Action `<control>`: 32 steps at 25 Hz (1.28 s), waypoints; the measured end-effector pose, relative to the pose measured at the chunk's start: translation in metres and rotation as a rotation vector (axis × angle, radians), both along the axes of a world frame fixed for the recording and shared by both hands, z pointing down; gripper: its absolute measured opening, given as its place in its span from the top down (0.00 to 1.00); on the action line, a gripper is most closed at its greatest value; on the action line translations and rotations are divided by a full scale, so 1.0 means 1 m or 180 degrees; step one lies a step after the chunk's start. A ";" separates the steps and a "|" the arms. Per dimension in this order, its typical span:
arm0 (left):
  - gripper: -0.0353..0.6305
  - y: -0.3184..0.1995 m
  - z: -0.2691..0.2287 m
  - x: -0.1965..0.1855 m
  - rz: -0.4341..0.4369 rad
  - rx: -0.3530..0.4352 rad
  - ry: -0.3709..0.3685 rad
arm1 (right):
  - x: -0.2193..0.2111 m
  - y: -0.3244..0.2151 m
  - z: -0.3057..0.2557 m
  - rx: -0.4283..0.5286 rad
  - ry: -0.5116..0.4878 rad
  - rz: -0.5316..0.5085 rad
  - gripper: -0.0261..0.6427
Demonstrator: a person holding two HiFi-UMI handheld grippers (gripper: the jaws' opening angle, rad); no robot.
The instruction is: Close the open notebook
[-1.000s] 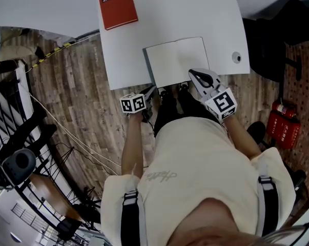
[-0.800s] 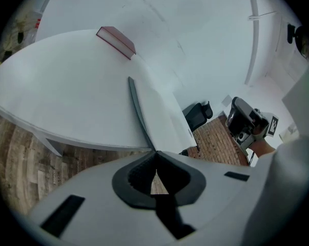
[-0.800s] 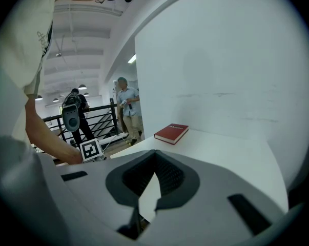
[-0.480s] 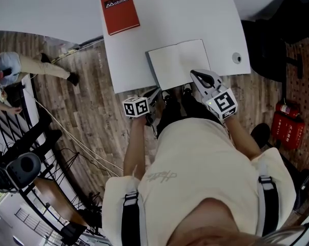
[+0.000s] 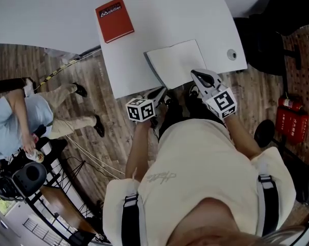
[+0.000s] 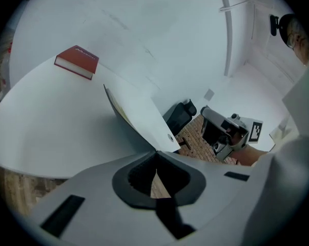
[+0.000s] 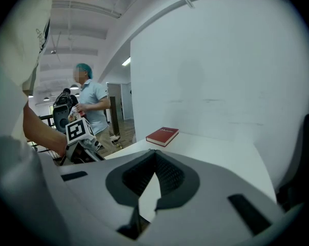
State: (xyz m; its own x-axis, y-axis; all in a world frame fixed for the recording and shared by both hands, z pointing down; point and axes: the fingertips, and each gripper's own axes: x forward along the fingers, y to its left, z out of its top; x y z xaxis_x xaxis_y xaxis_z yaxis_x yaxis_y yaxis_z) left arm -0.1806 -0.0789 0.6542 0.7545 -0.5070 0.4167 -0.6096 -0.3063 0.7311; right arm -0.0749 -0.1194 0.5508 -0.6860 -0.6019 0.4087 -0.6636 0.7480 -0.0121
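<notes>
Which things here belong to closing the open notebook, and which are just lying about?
Belong to the job:
open notebook
left gripper, jaws together
right gripper, jaws together

Just lying about:
red book, closed, at the table's far corner
fire extinguisher, on the floor

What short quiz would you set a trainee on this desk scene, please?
1. True or false: the notebook lies open on the white table.
2. What colour is the closed book at the table's far corner? A green, B red, C blue.
3. Fill in: the tool by the notebook's near right corner is the person's ____ one.
Key: 1 true; 2 B; 3 right.
</notes>
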 end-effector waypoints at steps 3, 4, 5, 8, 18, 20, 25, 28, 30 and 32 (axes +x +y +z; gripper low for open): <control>0.91 0.000 -0.011 0.017 0.0085 0.0059 -0.0049 | 0.017 -0.001 -0.001 0.0004 -0.0044 0.0046 0.95; 0.91 -0.002 -0.014 0.021 0.0100 0.0073 -0.0069 | 0.020 -0.003 -0.003 0.0006 -0.0069 0.0060 0.95; 0.91 -0.004 -0.016 0.024 0.0105 0.0087 -0.0087 | 0.023 -0.006 -0.004 0.0001 -0.0083 0.0057 0.95; 0.91 -0.009 -0.024 0.033 0.0083 0.0116 -0.0136 | 0.031 -0.010 -0.003 0.0005 -0.0106 -0.0021 0.95; 0.91 -0.015 -0.042 0.082 0.0059 0.0182 -0.0226 | 0.081 -0.020 -0.008 -0.0056 -0.0227 -0.0012 0.95; 0.91 -0.016 -0.043 0.089 0.0072 0.0173 -0.0243 | 0.089 -0.022 -0.007 -0.0067 -0.0247 0.0004 0.95; 0.91 -0.019 -0.047 0.106 0.0117 0.0161 -0.0261 | 0.108 -0.027 -0.007 -0.0081 -0.0280 0.0039 0.95; 0.91 -0.019 -0.046 0.117 0.0129 0.0146 -0.0258 | 0.117 -0.029 -0.003 -0.0105 -0.0287 0.0052 0.95; 0.91 -0.019 -0.045 0.123 0.0146 0.0132 -0.0268 | 0.121 -0.030 -0.002 -0.0116 -0.0295 0.0056 0.95; 0.91 -0.021 -0.045 0.129 0.0173 0.0119 -0.0271 | 0.125 -0.034 -0.003 -0.0114 -0.0301 0.0058 0.95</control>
State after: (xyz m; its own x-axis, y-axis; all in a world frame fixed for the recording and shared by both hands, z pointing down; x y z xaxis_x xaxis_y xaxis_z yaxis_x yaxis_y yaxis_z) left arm -0.0517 -0.0997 0.6090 0.7439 -0.4827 0.4621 -0.6509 -0.3666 0.6648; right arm 0.0498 -0.1534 0.5479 -0.7116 -0.6008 0.3642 -0.6717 0.7338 -0.1019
